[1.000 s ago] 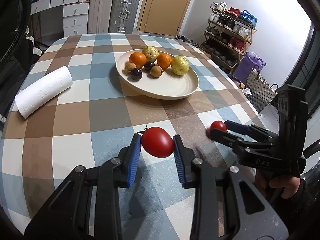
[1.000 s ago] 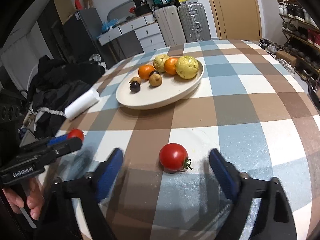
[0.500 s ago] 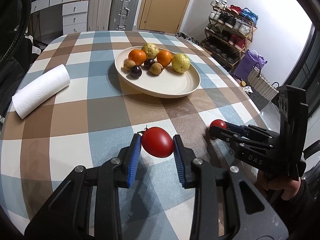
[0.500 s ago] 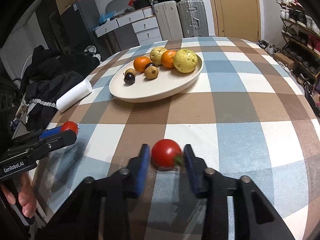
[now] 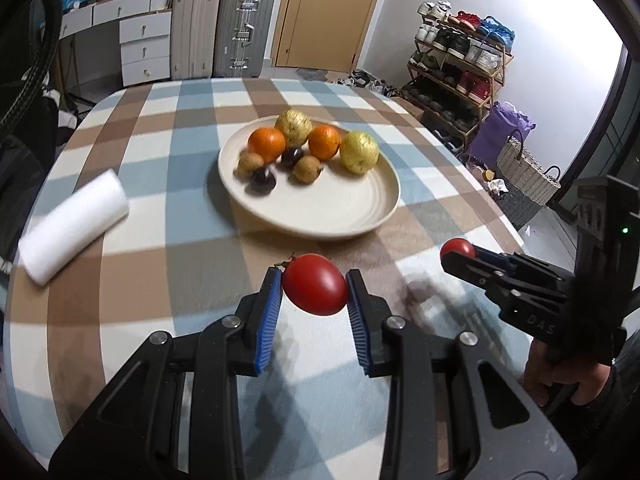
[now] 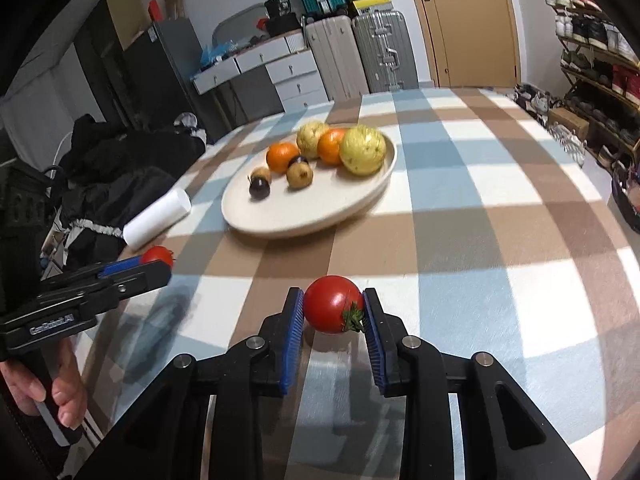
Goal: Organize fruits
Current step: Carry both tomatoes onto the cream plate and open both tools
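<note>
My left gripper point(image 5: 314, 286) is shut on an oval red tomato point(image 5: 316, 290) and holds it above the checked tablecloth, short of the plate. My right gripper point(image 6: 331, 312) is shut on a round red tomato point(image 6: 332, 308) with a green stalk, lifted just off the cloth. Each gripper shows in the other's view: the right gripper point(image 5: 460, 252) at the right, the left gripper point(image 6: 156, 258) at the left. A cream plate point(image 5: 352, 216) ahead holds two oranges, two yellow-green fruits and several small brown and dark fruits; it also shows in the right wrist view point(image 6: 280, 216).
A white paper roll point(image 5: 72, 228) lies on the table left of the plate. The round table's edge runs close on the right. Suitcases, drawers, a door and a shoe rack stand beyond the table. Dark clothing is heaped beside the table point(image 6: 112, 184).
My right gripper closed on the round tomato and lifted it off the cloth. Both grippers moved forward toward the plate. The left kept its tomato.
</note>
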`<state>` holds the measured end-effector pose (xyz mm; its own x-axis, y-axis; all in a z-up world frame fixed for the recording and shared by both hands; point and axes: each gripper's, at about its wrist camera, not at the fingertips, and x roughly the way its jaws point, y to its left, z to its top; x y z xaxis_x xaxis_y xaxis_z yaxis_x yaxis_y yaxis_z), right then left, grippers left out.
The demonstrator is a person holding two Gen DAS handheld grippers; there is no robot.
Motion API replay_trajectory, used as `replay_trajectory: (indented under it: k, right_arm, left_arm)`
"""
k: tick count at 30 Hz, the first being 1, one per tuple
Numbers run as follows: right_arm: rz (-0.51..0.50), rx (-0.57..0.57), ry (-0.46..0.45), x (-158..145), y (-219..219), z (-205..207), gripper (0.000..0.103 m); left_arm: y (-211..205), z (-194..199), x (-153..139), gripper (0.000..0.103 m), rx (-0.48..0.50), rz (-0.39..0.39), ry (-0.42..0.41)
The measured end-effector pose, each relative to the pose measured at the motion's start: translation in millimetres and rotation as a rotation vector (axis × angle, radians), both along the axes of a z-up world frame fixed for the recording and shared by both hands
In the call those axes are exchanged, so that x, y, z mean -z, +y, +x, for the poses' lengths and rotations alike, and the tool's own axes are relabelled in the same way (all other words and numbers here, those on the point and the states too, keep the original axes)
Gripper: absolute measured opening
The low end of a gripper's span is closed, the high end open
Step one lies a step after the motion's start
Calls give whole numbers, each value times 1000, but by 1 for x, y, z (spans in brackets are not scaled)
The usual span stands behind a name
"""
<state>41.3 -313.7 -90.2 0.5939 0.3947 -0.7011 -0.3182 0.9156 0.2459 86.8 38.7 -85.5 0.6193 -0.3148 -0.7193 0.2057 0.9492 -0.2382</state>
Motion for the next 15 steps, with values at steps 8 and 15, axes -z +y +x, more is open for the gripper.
replay_trajectory:
  k: [8,15]
  right_arm:
    - [26,-22,-66,-29,-8,28,30]
    - [33,-51,-100,-46,-6,61,30]
  left_arm:
    - [-16,53,-15,30,16,-18,-8]
    - [-24,101,-21,30,20,-36,7]
